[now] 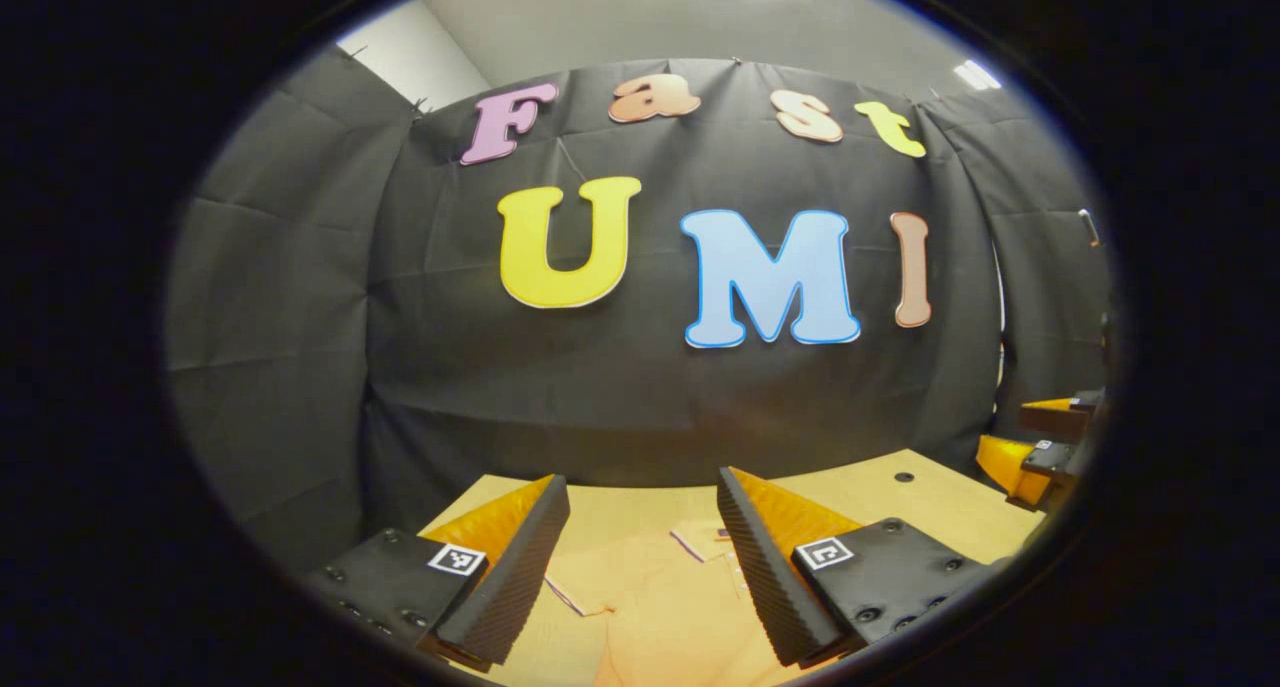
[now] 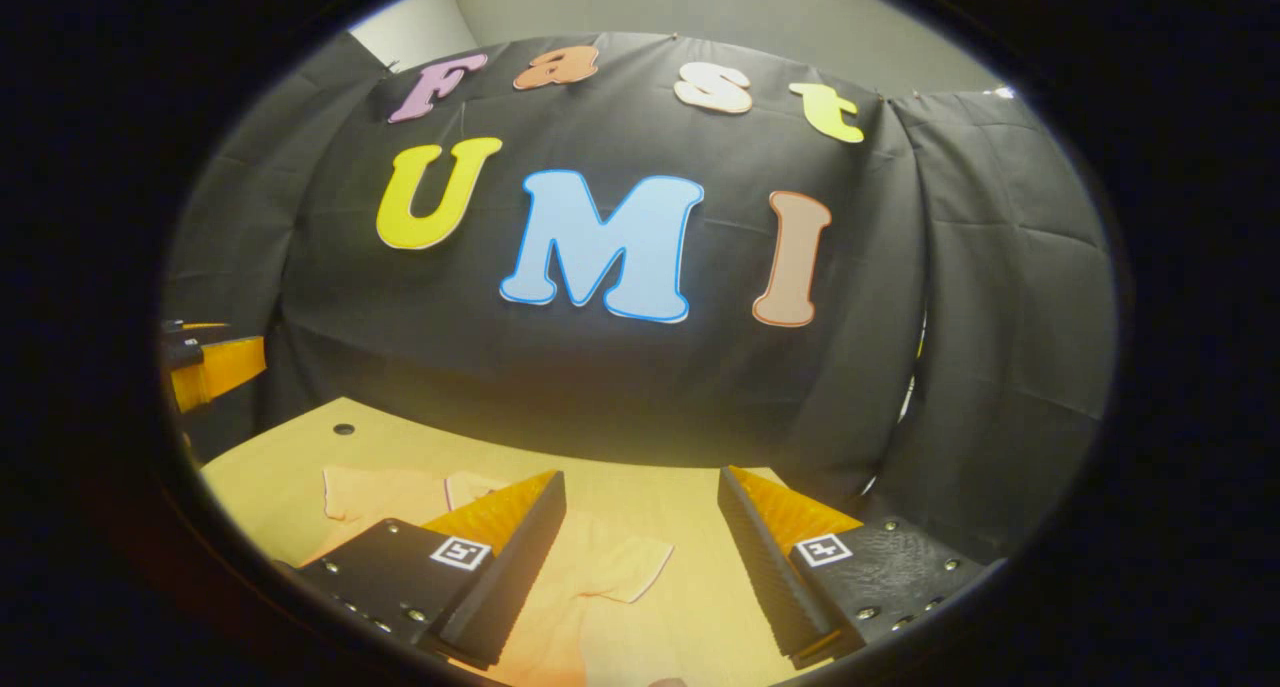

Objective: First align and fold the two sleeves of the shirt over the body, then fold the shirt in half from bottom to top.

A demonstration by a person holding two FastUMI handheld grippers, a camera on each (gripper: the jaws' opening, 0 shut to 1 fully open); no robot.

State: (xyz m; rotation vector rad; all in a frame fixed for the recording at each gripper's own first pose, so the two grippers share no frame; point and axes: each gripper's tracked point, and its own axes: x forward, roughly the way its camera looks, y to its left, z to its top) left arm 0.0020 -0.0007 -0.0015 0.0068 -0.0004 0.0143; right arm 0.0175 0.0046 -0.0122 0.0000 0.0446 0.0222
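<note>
Left gripper view: we hold our left gripper (image 1: 640,557) wide above the shirt (image 1: 670,607); right gripper (image 2: 640,557) wide too, ready for sleeves.

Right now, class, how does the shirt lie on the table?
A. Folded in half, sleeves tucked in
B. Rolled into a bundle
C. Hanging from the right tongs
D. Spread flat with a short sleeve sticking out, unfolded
D: the shirt lies flat on the table, one short sleeve out to the side, and both the right tongs and the left tongs stand open above it, holding nothing.
</note>
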